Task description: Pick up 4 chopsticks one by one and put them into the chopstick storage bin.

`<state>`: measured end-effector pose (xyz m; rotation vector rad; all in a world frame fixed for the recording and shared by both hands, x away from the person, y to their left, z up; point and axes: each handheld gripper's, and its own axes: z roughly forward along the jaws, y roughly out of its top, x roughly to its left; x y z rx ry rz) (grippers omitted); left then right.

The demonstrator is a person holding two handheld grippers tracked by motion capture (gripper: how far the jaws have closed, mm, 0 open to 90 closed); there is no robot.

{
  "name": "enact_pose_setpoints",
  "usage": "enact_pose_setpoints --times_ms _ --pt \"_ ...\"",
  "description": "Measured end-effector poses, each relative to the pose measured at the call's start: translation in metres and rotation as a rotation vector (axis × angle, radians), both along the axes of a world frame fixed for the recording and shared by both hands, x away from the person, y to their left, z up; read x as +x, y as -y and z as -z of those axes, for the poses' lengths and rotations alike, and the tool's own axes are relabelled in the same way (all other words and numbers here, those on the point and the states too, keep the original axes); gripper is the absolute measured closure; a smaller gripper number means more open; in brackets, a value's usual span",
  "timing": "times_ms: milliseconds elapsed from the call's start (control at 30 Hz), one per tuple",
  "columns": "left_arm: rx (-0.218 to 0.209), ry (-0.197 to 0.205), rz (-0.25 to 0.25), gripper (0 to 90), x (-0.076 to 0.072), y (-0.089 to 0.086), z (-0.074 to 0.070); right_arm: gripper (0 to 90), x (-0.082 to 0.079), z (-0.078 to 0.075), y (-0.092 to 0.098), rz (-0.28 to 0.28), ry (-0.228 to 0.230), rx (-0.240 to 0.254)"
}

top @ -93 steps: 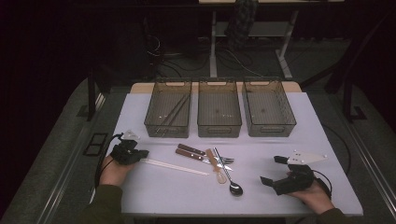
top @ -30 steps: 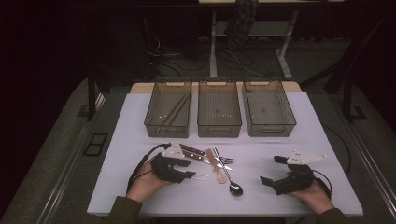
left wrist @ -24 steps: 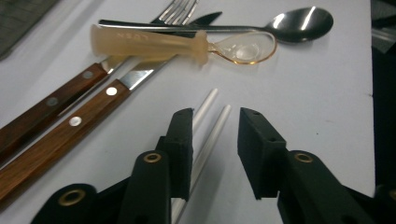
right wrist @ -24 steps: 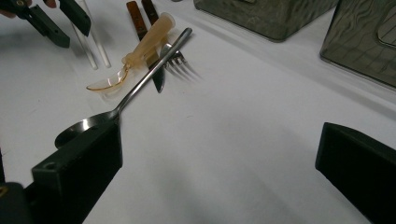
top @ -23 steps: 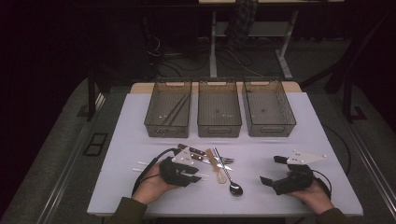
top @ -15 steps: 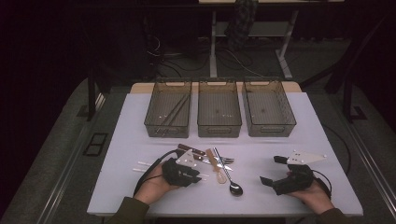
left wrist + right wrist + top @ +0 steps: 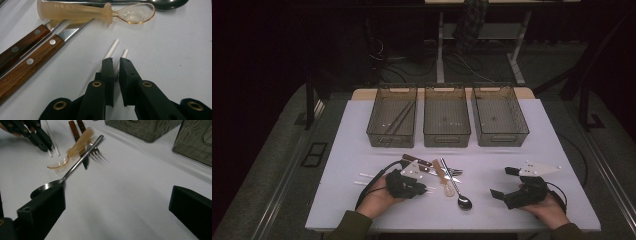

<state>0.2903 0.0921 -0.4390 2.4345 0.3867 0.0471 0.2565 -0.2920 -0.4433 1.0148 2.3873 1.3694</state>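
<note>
Gripping: left gripper (image 7: 115,62) has its jaws nearly together on the two white chopsticks (image 7: 113,50) — jaws have just been closing, sticks sit between them
Chopsticks: flat on the white table (image 7: 532,145), front left area, tips poking out past the jaw ends, other ends sticking out behind the hand in the high view
Neighbours: amber plastic spoon (image 7: 100,11) and two wood-handled knives (image 7: 27,60) just beside the sticks, apart from them
Metal spoon (image 7: 65,178): lies across the fork (image 7: 96,155), bowl toward the right gripper
Right gripper (image 7: 507,182): jaws wide apart, nothing between them — resting at front right, well apart from the cutlery
Bins: three mesh bins (image 7: 447,117) at the back; left one has dark sticks in it
</note>
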Motion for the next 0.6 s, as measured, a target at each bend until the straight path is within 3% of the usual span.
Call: enact_pose_setpoints --times_ms 600 --pt "-0.003 -0.031 0.023 85.9 -0.0006 0.0032 0.0 0.5 0.0003 0.0001 -0.0001 -0.003 0.0 0.0"
